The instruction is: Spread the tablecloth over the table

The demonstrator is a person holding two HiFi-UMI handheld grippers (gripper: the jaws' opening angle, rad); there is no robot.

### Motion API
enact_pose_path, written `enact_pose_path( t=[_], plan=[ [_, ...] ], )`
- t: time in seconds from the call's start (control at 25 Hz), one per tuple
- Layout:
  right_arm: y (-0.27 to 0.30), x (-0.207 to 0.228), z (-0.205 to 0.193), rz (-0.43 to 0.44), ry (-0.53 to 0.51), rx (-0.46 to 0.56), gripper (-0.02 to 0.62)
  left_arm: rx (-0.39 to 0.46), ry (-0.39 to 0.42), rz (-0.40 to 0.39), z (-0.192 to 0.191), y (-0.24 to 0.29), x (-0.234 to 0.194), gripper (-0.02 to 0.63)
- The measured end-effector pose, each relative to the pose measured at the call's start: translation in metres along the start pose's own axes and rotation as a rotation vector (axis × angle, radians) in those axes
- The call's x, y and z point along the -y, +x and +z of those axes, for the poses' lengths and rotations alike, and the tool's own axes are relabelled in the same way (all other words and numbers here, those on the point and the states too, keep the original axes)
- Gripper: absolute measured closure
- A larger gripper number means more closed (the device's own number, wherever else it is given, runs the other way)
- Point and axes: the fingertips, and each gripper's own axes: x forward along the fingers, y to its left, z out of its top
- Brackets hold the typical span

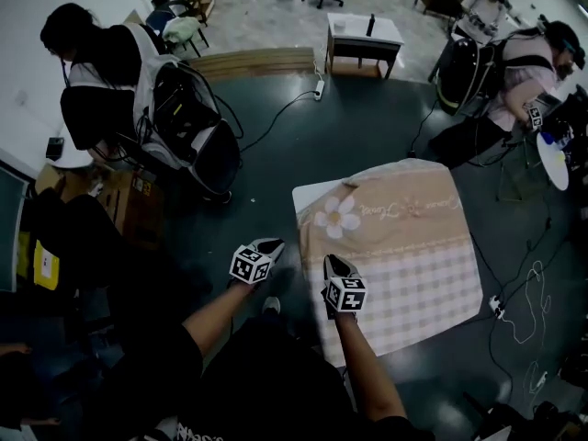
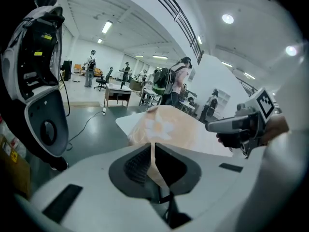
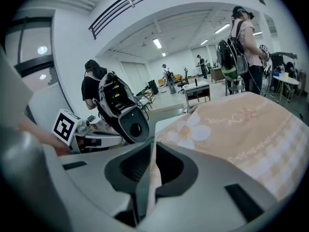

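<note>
Peach tablecloth (image 1: 395,246) edge pinched tight in left gripper (image 1: 269,246) & right gripper (image 1: 333,265). Far corner of table (image 1: 307,196) bare; uneven tug prob drags cloth off.

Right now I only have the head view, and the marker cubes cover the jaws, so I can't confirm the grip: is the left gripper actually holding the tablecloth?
Observer: Yes. In the left gripper view, the left gripper has its jaws closed on a thin fold of the tablecloth edge.
Operator: And the other one?
Observer: The right gripper is also clamped on the tablecloth's edge, as its own view shows.
Operator: How deep is that bite?
Observer: In the right gripper view, the fabric runs along the closed jaws back toward the camera, so it is more than a fingertip pinch.
</note>
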Motion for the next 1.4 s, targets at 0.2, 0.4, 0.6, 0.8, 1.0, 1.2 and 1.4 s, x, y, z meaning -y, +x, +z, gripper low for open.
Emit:
enact_pose_path(
  t=[0.2, 0.4, 0.6, 0.8, 1.0, 1.2, 1.4],
  plan=[
    [0.015, 0.022, 0.026, -0.006, 0.063, 0.03, 0.548, -0.013, 0.073, -0.004, 0.033, 0.028, -0.007, 0.586],
    [0.087, 0.035, 0.061, -0.049, 0.144, 0.025, 0.484, -0.031, 0.144, -0.073, 0.061, 0.087, -0.034, 0.586],
    [0.165, 0.058, 0.066, -0.135, 0.222, -0.034, 0.463, -0.072, 0.124, -0.138, 0.062, 0.151, -0.058, 0.586],
    [0.223, 0.097, 0.058, -0.249, 0.355, -0.097, 0.422, -0.149, 0.09, -0.202, 0.048, 0.186, -0.066, 0.586],
    [0.232, 0.127, 0.055, -0.35, 0.38, -0.16, 0.41, -0.158, -0.063, -0.296, 0.034, 0.184, -0.046, 0.586],
    [0.237, 0.126, 0.051, -0.408, 0.359, -0.212, 0.429, -0.157, -0.095, -0.387, 0.026, 0.174, -0.033, 0.584],
    [0.218, 0.126, 0.055, -0.332, 0.394, -0.135, 0.577, -0.174, -0.046, -0.508, 0.034, 0.156, -0.015, 0.586]
  ],
)
